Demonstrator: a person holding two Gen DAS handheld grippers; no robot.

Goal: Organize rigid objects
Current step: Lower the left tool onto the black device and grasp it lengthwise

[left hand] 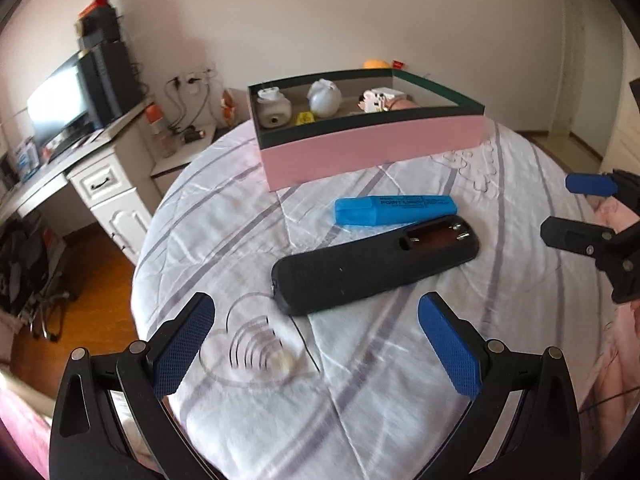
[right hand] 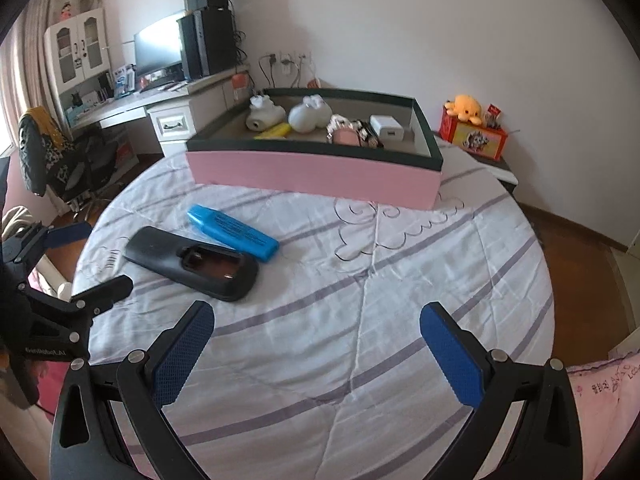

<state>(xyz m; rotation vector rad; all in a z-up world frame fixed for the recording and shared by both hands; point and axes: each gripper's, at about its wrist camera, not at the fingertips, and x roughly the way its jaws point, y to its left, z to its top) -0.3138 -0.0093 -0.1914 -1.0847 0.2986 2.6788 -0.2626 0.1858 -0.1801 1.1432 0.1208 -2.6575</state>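
A black remote [left hand: 372, 266] lies face down on the white striped bedspread, its battery compartment uncovered. Touching its far side is a blue highlighter [left hand: 394, 210]. Behind them stands a pink box [left hand: 376, 148] with a dark green rim, holding white figurines, a yellow item and a white charger. My left gripper [left hand: 316, 344] is open and empty just short of the remote. In the right wrist view the remote [right hand: 192, 262] and highlighter [right hand: 234, 232] lie to the front left and the box [right hand: 312, 174] straight ahead. My right gripper [right hand: 318, 356] is open and empty above bare bedspread.
A white desk [right hand: 168, 120] with a monitor and speakers stands beyond the bed's left side, with a chair [right hand: 52, 160] beside it. An orange plush toy [right hand: 464, 108] sits on a red box at the right. Wooden floor surrounds the bed edges.
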